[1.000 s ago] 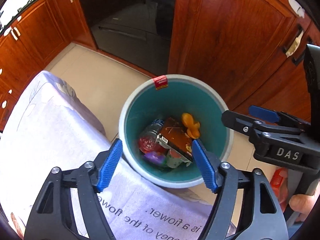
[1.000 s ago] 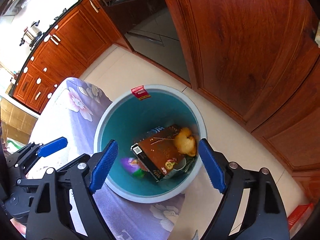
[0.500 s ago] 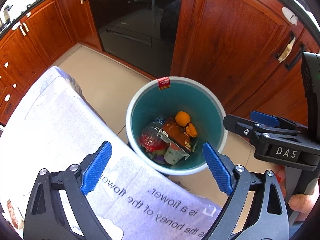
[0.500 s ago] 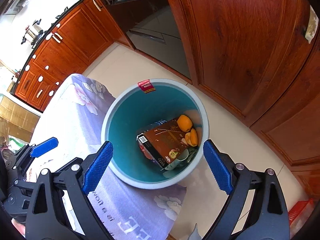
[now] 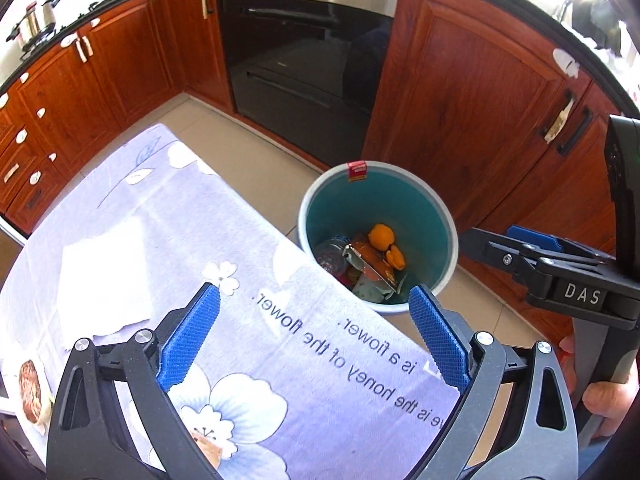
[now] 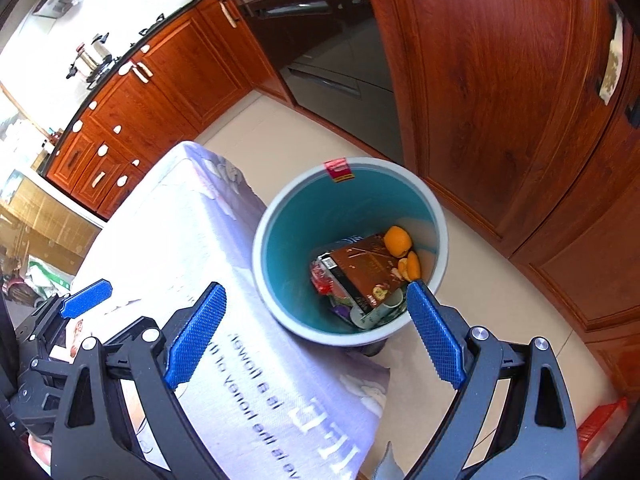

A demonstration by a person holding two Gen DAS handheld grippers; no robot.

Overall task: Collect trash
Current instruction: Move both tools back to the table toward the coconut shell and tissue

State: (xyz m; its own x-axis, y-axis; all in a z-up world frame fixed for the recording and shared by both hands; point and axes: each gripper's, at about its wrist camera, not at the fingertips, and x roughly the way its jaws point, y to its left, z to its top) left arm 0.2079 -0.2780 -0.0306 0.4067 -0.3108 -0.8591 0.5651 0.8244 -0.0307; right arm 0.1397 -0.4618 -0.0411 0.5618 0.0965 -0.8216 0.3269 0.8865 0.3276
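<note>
1. Bin (image 6: 348, 208) stands upright on the floor, mouth up, just beside the table edge and in front of the wood cabinets (image 6: 500, 100). Teal inside, pale rim, red sticker (image 6: 339, 171) on the far rim.
2. Trash sits at the bottom: brown box (image 6: 360, 270) lying flat, long axis running from the far right wall toward the near left. Orange (image 6: 397, 241) plus peel pieces (image 6: 410, 268) at its far-right end, touching it. Cup (image 6: 378, 312) at the near end, crumpled clear plastic (image 5: 332, 256) on the left.
3. My left gripper (image 5: 316, 338) is over the flowered tablecloth (image 5: 180, 220), pointing forward and down toward the bin. Spread wide, nothing between the pads.
4. My right gripper (image 6: 316, 334) is above the table edge, angled down at the bin. Also spread wide, nothing held.
5. White napkin (image 5: 102, 276) lies flat on the cloth left of my left gripper.
6. Oven (image 5: 308, 40) is behind, built into the cabinets.
</note>
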